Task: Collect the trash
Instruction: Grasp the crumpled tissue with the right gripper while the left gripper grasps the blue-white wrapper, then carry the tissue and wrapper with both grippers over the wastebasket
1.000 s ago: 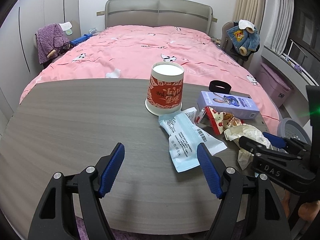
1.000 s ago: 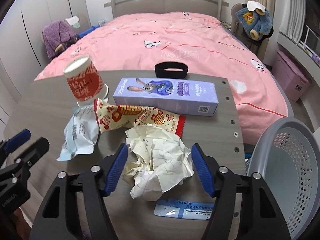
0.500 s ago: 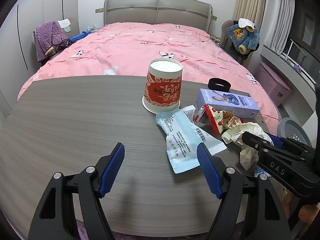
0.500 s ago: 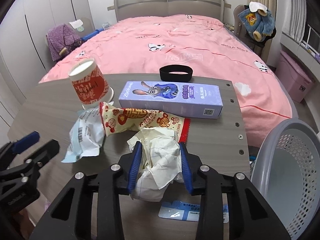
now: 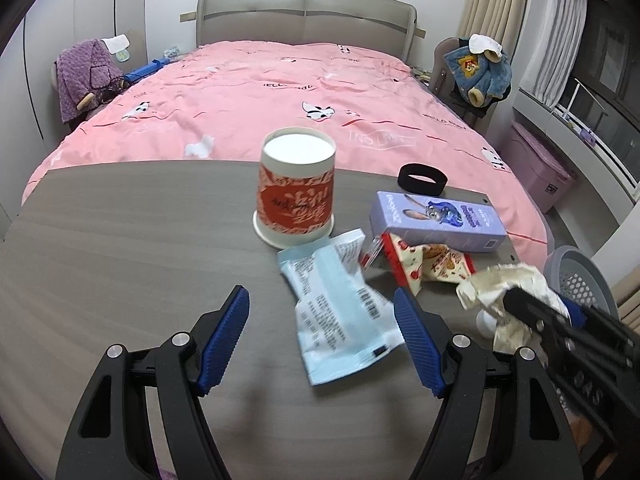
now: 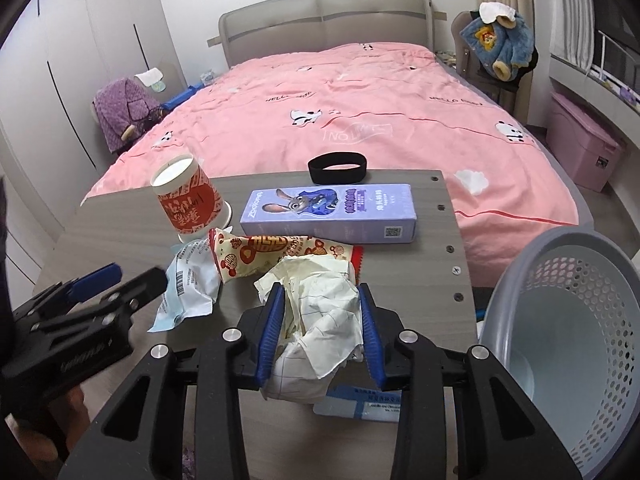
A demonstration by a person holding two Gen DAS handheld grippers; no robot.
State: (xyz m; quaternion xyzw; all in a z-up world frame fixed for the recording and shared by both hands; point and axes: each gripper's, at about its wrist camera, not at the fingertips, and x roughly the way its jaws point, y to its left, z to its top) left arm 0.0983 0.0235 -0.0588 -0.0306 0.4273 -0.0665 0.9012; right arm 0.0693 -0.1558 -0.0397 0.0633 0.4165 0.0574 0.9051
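Observation:
My right gripper (image 6: 320,289) is shut on a crumpled cream paper (image 6: 320,332) and holds it just above the grey table (image 5: 120,240). In the left wrist view the same paper (image 5: 500,280) hangs from that gripper (image 5: 540,312) at the right. My left gripper (image 5: 320,294) stands open over the table, with the near end of a light-blue wrapper (image 5: 340,320) between its fingers, untouched. A red-and-cream snack wrapper (image 6: 272,252) lies just beyond the paper. A grey perforated basket (image 6: 560,320) stands off the table's right edge.
A red-and-white paper cup (image 5: 296,196) stands upside down mid-table. Behind the wrappers lie a purple cartoon box (image 6: 328,208) and a black band (image 6: 338,168). A flat blue-and-white packet (image 6: 360,404) lies under the right gripper. A pink bed fills the background.
The right gripper's jaws closed on the crumpled paper and raised it a little off the table. The left gripper edged towards the light-blue wrapper, still open.

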